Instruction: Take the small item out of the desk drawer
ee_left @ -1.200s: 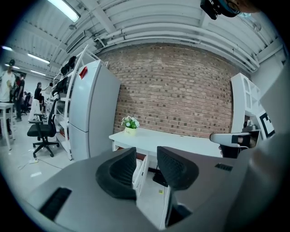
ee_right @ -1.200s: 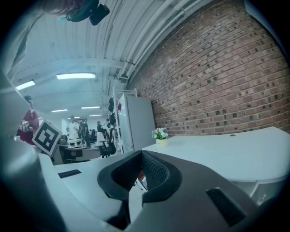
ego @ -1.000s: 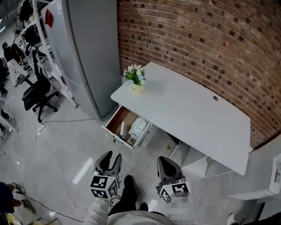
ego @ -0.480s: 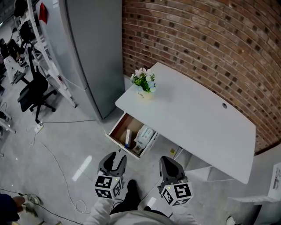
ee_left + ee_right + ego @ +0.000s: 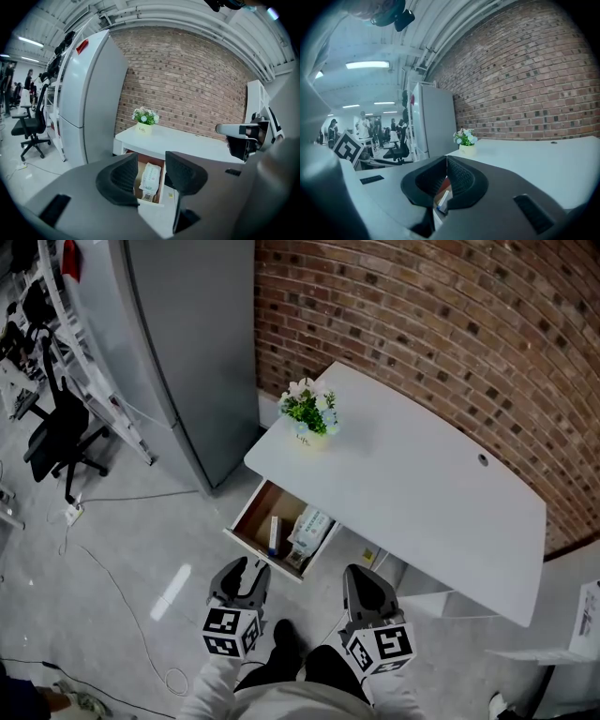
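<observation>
The wooden drawer (image 5: 246, 519) stands pulled out under the white desk (image 5: 422, 493). Inside lie a small white-and-blue tube (image 5: 274, 533) and a white packet (image 5: 310, 528). My left gripper (image 5: 241, 577) hovers above the floor just in front of the drawer, open and empty. Through its gap in the left gripper view (image 5: 151, 158) I see the packet (image 5: 150, 177). My right gripper (image 5: 364, 589) hangs to the right of the drawer, shut with nothing in it. In the right gripper view its tips (image 5: 446, 160) meet, and the tube (image 5: 442, 202) shows below them.
A potted plant (image 5: 310, 412) stands on the desk's left corner. A tall grey cabinet (image 5: 187, 343) rises left of the desk, against the brick wall (image 5: 450, 324). An office chair (image 5: 56, 442) and a floor cable (image 5: 122, 606) lie further left.
The view has drawn in, so the desk and drawer now sit closer to both grippers. The left jaws have spread wider. The right gripper stays shut.
</observation>
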{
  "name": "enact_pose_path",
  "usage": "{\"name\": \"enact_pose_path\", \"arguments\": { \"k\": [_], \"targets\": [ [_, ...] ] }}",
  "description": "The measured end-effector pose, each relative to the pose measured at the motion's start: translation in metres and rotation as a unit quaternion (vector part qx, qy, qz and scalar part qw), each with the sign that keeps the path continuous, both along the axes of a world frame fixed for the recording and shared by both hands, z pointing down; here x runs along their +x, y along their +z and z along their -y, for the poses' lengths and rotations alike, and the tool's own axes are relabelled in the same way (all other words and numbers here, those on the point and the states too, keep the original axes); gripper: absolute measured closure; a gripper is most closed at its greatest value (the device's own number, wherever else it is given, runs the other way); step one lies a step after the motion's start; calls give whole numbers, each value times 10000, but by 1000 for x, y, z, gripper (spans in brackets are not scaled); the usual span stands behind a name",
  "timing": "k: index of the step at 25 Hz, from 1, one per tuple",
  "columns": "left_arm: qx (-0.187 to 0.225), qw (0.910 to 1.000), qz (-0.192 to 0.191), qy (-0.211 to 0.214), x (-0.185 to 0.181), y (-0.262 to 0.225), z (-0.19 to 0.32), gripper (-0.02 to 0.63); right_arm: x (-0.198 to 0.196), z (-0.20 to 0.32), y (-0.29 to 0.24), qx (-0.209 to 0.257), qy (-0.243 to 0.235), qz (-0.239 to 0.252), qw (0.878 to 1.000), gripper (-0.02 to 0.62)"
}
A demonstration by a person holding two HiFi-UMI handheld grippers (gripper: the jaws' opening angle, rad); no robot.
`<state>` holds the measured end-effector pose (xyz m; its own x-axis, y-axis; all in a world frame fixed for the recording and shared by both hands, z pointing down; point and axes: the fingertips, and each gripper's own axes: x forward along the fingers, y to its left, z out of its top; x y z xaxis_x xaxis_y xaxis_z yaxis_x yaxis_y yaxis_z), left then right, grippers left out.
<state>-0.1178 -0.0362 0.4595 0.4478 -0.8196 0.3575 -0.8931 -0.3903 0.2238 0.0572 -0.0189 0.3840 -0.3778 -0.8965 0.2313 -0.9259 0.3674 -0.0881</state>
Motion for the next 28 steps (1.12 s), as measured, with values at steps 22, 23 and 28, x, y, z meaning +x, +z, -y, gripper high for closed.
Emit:
{"name": "enact_pose_path", "arguments": {
  "k": [22, 23, 28],
  "targets": [
    [-613, 9977, 275, -63, 13, 60, 92, 411, 7, 104, 11, 20, -256, -71, 9996, 568],
    [-667, 9973, 291, -55, 15, 65, 98, 410, 9, 110, 14, -10, -254, -73, 9997, 568],
    [-1050, 9936, 422, -4, 22, 95, 119, 403, 14, 140, 27, -172, -270, -88, 9994, 568]
  ]
}}
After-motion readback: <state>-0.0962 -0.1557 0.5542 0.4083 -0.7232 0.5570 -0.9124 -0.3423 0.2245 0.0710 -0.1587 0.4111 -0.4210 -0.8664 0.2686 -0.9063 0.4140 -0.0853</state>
